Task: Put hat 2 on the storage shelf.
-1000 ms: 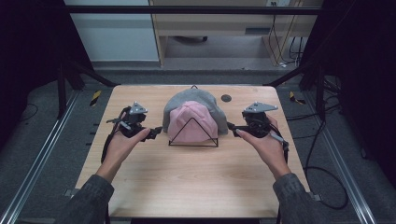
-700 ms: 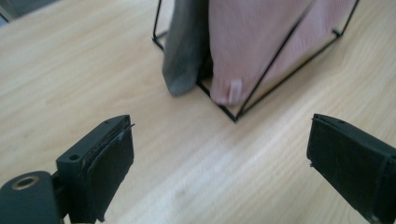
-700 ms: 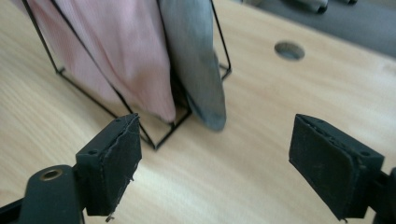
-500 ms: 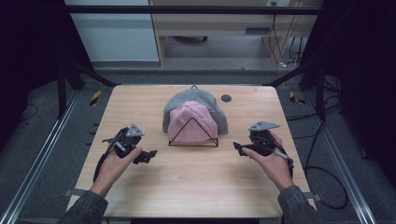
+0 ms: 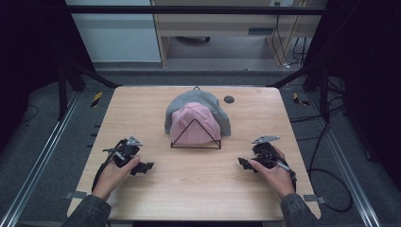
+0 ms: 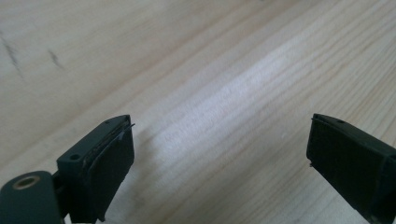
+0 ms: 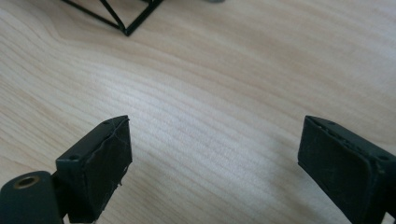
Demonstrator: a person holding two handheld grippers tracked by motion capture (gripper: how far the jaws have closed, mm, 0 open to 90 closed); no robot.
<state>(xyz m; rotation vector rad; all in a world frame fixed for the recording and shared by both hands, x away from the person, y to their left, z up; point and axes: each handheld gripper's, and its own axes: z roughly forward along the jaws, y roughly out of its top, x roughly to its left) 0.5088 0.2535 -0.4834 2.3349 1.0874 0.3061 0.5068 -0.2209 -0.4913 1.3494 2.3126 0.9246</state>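
We see the left gripper (image 5: 142, 168) near the surface's (image 5: 198, 189) left edge and the right gripper (image 5: 245, 163) near its right edge, both with jaws wide apart and empty. Toward the far edge, a pink beanie (image 5: 193, 124) overlaps a grey beanie (image 5: 213, 103) on a black wire stand (image 5: 196, 137).

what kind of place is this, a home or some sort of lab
Most likely a lab or recording workspace, not a home. A bare wooden table sits inside a dark metal frame, cables trail over the floor, and the person holds a gripper in each hand, left and right.
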